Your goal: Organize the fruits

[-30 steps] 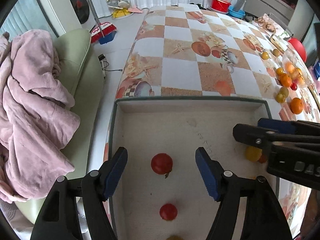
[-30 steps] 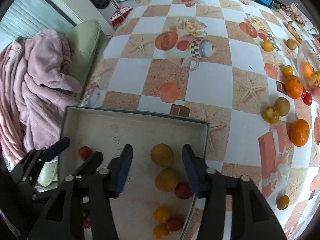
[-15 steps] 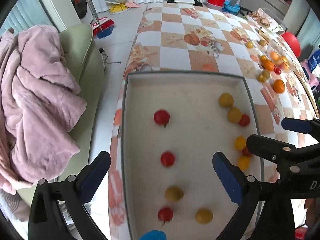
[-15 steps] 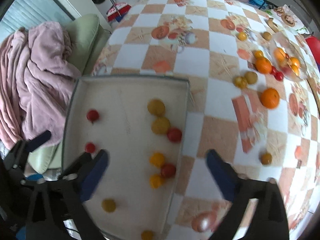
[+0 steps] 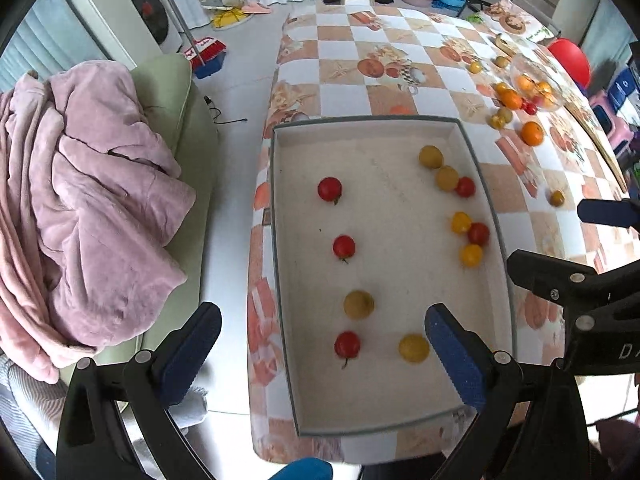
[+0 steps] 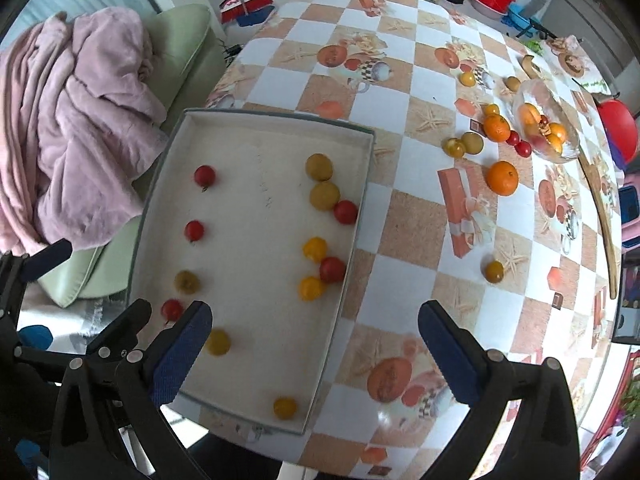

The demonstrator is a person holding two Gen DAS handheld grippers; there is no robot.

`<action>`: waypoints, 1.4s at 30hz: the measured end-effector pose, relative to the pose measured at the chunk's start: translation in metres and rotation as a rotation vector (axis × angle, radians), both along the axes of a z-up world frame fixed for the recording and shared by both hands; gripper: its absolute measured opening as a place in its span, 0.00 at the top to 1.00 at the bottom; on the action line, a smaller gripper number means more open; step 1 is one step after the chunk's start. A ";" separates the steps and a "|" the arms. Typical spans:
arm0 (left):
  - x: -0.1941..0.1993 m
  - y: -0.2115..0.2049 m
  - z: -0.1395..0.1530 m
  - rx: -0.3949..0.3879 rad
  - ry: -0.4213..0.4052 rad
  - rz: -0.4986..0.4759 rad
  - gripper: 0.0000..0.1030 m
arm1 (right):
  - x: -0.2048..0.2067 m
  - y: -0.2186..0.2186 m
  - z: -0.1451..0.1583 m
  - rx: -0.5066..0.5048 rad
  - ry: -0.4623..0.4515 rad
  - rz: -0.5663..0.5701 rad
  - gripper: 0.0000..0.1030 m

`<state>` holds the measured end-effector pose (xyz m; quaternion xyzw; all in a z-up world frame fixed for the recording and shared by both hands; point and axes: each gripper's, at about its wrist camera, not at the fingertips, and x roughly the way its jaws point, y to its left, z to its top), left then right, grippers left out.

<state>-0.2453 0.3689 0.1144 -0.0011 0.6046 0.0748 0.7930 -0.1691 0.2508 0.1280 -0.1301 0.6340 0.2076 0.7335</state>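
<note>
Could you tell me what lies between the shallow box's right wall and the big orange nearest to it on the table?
In the right wrist view, only bare checkered tablecloth with a printed gift box; no fruit between tray and orange.

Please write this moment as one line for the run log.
left gripper: open, empty | right gripper: open, empty | both above tray | tray: red, yellow fruits | loose fruits on table

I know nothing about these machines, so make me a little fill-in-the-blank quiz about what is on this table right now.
1. Both pairs of tongs, the left tongs and the right tongs, are ____ and hold nothing.
2. The fruits in the tray are red or ____.
3. The large orange lies ____ the tray, on the tablecloth.
4. The blanket on the sofa is ____.

Missing words: open; yellow; outside; pink
</note>
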 end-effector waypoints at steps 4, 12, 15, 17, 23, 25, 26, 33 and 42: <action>-0.007 -0.005 0.009 -0.012 0.003 -0.032 0.01 | -0.009 0.002 0.012 -0.012 -0.006 0.015 0.00; -0.019 -0.013 0.025 0.012 0.015 -0.036 0.01 | -0.016 0.004 0.033 -0.016 -0.021 0.086 0.00; -0.023 -0.017 0.032 0.041 0.017 -0.019 0.01 | -0.020 0.001 0.041 -0.015 -0.027 0.131 0.00; -0.025 -0.021 0.038 0.047 0.015 -0.003 0.01 | -0.021 -0.003 0.049 -0.010 -0.034 0.149 0.00; -0.029 -0.035 0.049 0.063 0.006 0.027 0.01 | -0.020 -0.014 0.061 -0.004 -0.050 0.195 0.00; -0.029 -0.041 0.050 0.065 0.005 0.029 0.01 | -0.019 -0.018 0.063 0.001 -0.053 0.198 0.00; -0.029 -0.044 0.051 0.070 0.006 0.027 0.01 | -0.018 -0.020 0.064 0.003 -0.056 0.198 0.00; -0.025 -0.055 0.055 0.078 0.003 0.021 0.01 | -0.014 -0.029 0.071 0.018 -0.069 0.194 0.00; -0.026 -0.062 0.055 0.083 0.010 0.018 0.01 | -0.018 -0.031 0.071 0.029 -0.062 0.189 0.00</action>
